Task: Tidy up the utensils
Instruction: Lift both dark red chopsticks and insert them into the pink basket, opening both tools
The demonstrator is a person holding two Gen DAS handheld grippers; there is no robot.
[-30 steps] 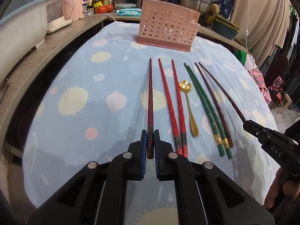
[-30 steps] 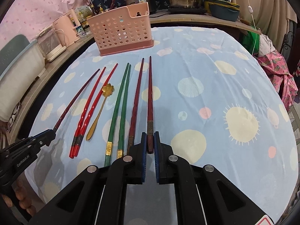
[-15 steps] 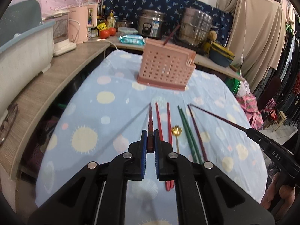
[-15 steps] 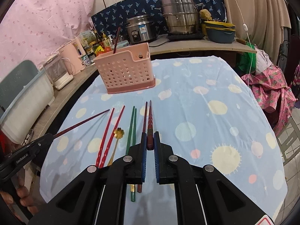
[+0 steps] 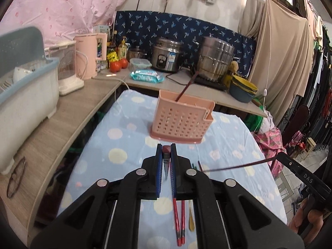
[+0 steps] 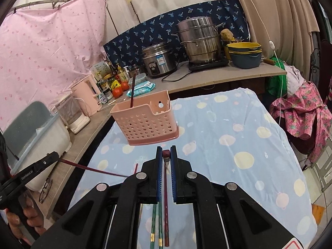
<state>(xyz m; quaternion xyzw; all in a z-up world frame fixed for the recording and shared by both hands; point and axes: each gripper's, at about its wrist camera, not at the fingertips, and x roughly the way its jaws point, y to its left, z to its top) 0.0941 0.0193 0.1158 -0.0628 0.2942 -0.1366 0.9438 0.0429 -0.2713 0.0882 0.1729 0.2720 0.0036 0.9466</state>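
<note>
Red chopsticks (image 5: 178,217) left view only, green chopsticks (image 6: 156,226) right view

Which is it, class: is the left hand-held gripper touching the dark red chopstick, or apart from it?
Touching. The left wrist view shows the left hand-held gripper with its blue pads clamped against both sides of the dark red chopstick, no gap visible.

A: What do the tools look like?
B: Each gripper (image 5: 166,157) is matte black plastic, with blue ribbed pads (image 5: 159,174) and round silver screws (image 5: 140,172).
A: Any markings?
B: "DAS" on the right gripper (image 5: 279,158), "GenRobot.AI" on the left gripper (image 6: 56,155).
</note>
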